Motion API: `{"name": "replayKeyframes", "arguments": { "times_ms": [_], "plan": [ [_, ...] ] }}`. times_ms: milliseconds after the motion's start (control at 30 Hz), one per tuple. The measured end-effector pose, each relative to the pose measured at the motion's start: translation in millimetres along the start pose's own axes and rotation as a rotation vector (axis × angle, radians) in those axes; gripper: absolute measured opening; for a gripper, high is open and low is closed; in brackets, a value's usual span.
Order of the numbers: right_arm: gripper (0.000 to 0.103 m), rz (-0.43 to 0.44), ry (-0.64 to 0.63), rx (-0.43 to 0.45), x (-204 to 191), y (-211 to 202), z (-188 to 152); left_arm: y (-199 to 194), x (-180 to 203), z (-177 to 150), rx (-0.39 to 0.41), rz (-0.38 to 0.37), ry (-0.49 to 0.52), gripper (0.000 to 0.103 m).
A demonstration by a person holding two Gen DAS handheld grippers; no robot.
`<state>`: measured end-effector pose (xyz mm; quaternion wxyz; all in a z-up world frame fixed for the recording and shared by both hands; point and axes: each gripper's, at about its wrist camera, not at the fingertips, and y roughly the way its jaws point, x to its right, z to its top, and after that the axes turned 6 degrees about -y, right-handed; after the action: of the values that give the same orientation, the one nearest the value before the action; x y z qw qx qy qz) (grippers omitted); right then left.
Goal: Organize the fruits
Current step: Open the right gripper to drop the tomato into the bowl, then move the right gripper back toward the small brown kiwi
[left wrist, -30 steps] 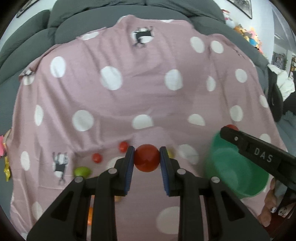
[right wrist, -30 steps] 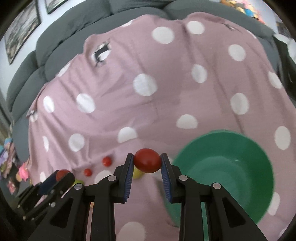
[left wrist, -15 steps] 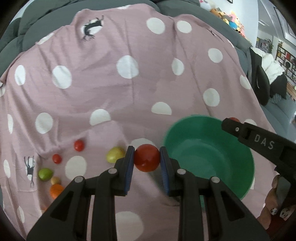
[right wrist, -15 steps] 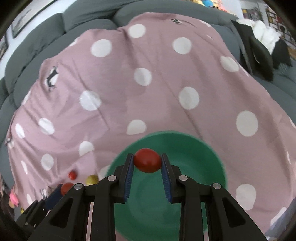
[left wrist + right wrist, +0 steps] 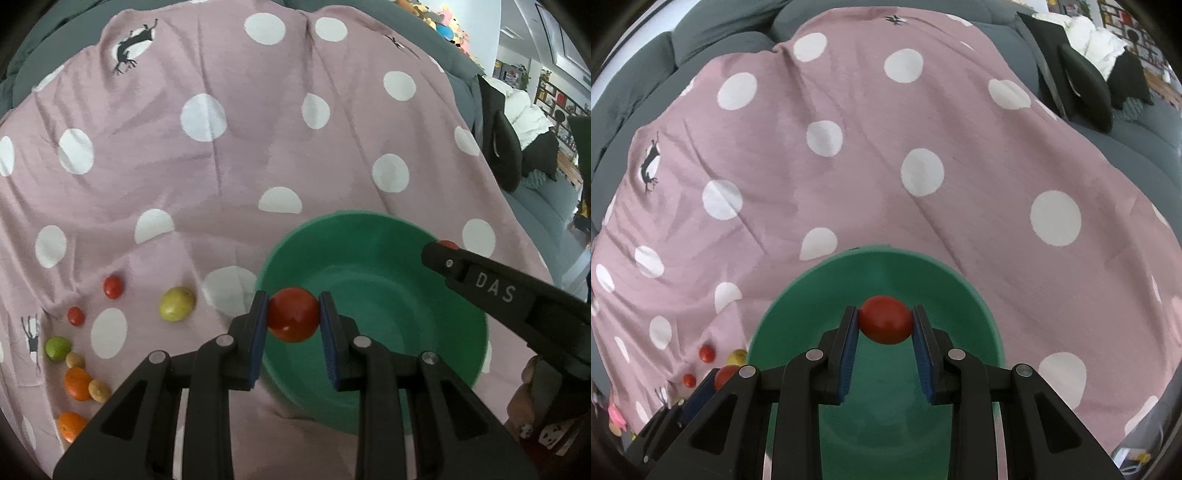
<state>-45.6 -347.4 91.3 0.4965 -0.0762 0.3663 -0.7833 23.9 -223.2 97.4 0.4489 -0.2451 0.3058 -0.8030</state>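
From the left wrist camera, the left gripper (image 5: 293,320) clamps a red tomato (image 5: 293,315) at the near-left rim of the green bowl (image 5: 458,332). The bowl rests on a pink polka-dot blanket (image 5: 236,177). To the left lie a yellow-green fruit (image 5: 176,304), small red tomatoes (image 5: 113,287), a lime (image 5: 57,348) and oranges (image 5: 77,383).

From the right wrist camera, the right gripper (image 5: 884,326) pinches another red tomato (image 5: 884,325) above the bowl (image 5: 798,306) interior.

Black gripper (image 5: 293,321), blue pads (image 5: 257,332)
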Motion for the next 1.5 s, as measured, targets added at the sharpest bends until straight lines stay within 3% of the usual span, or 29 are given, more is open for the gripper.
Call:
{"name": "replayKeyframes", "arguments": {
  "times_ms": [200, 300, 333, 467, 833, 1033, 1167, 1300, 1500],
  "plan": [
    [0.031, -0.022, 0.017, -0.007, 9, 0, -1, 3, 9, -4, -0.028, -0.038, 0.014, 0.028],
    [0.031, -0.01, 0.028, -0.014, 12, 1, -1, 2, 8, -2, -0.033, -0.046, -0.003, 0.042],
    [0.032, -0.006, 0.025, -0.018, 12, 1, 0, 1, 6, -1, -0.03, -0.05, -0.012, 0.048],
    [0.049, 0.008, 0.016, -0.003, 10, -2, 1, -6, 3, -1, -0.018, -0.05, -0.016, 0.05],
    [0.05, 0.046, -0.051, 0.022, -15, -10, 2, -30, -44, -7, -0.008, -0.02, -0.098, 0.061],
    [0.05, 0.063, -0.11, 0.029, -39, -12, -1, -46, -101, -16, -0.018, 0.066, -0.188, 0.062],
    [0.05, 0.132, -0.17, 0.038, -65, -15, -4, -60, -142, -26, -0.018, 0.148, -0.219, 0.062],
    [0.05, 0.216, -0.214, 0.046, -91, -14, -8, -76, -190, -40, 0.021, 0.271, -0.348, 0.062],
    [0.05, 0.236, -0.292, 0.009, -135, -2, -24, -86, -250, -63, 0.019, 0.356, -0.468, 0.062]
  ]
}}
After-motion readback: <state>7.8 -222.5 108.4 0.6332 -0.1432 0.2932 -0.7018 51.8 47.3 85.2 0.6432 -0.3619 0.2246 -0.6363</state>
